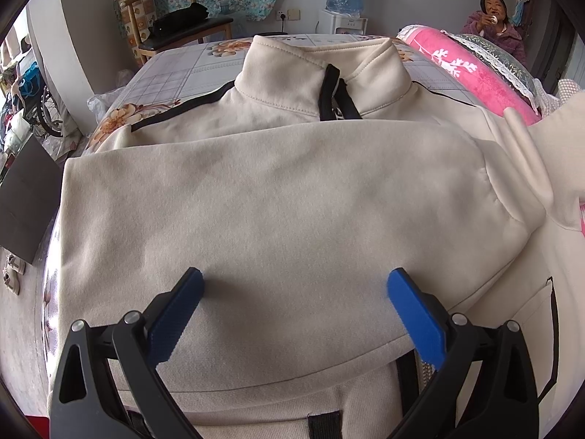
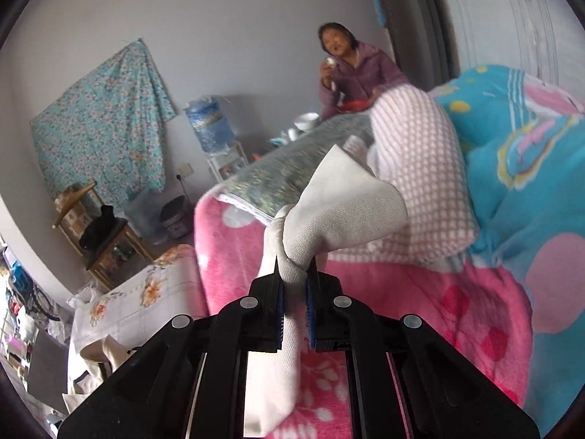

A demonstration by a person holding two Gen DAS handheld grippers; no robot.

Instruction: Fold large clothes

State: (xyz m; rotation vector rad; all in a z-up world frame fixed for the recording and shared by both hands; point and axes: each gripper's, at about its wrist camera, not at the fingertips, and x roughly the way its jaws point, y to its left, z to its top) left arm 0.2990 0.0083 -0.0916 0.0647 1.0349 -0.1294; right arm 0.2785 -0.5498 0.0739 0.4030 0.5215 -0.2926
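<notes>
Cream jacket (image 1: pixel 278 197) on floral bedsheet (image 1: pixel 175 73), bedroom

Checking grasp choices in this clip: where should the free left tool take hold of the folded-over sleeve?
Grip the cuff-side bottom edge of the folded sleeve, right in front of the open left tool, coming in low from the near side. That edge lies flat, loose and unobstructed on the jacket; the right tool holds the other sleeve.

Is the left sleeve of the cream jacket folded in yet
Yes, folded: the sleeve lies flat across the cream jacket, below the collar.
</notes>
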